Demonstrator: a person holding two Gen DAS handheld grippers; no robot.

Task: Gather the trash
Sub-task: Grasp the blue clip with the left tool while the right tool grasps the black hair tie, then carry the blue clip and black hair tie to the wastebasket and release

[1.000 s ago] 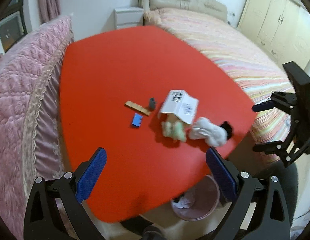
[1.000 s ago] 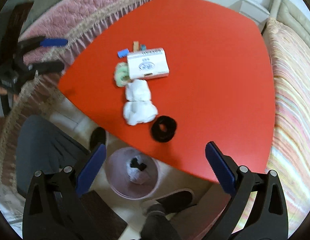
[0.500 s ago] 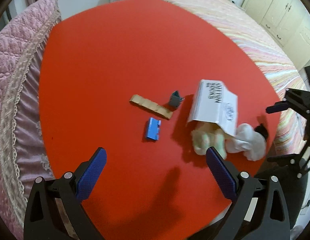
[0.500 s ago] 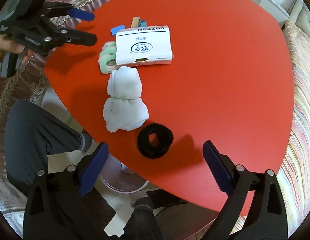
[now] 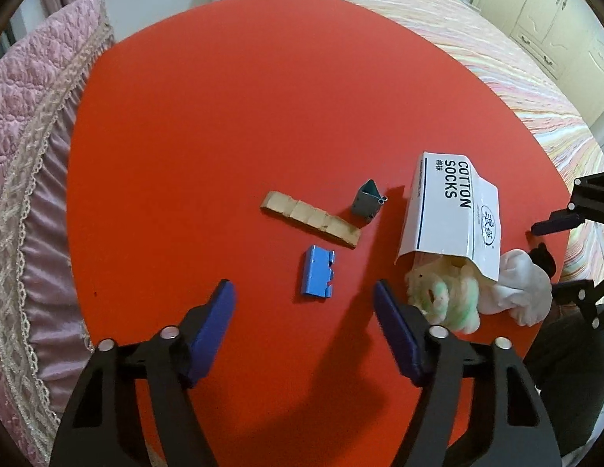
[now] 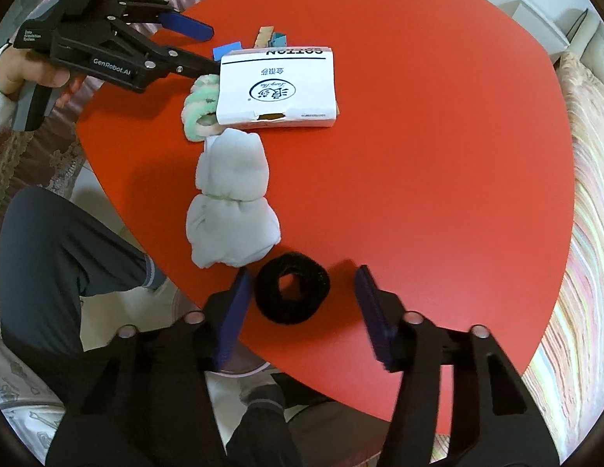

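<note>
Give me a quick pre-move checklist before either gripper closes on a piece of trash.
1. Black ring between right gripper fingers: ok, jaws have just been closing.
2. Right pads pressing the ring: not ok, a gap shows on one side.
3. Blue scrap lined up with left gripper: ok; jaws have just been closing, nothing held.
4. Grippers apart from each other: ok.
5. Trash bin location: cannot tell.

blue scrap (image 5: 317, 271), cardboard strip (image 5: 310, 218), grey clip (image 5: 367, 202) lie close together.
</note>
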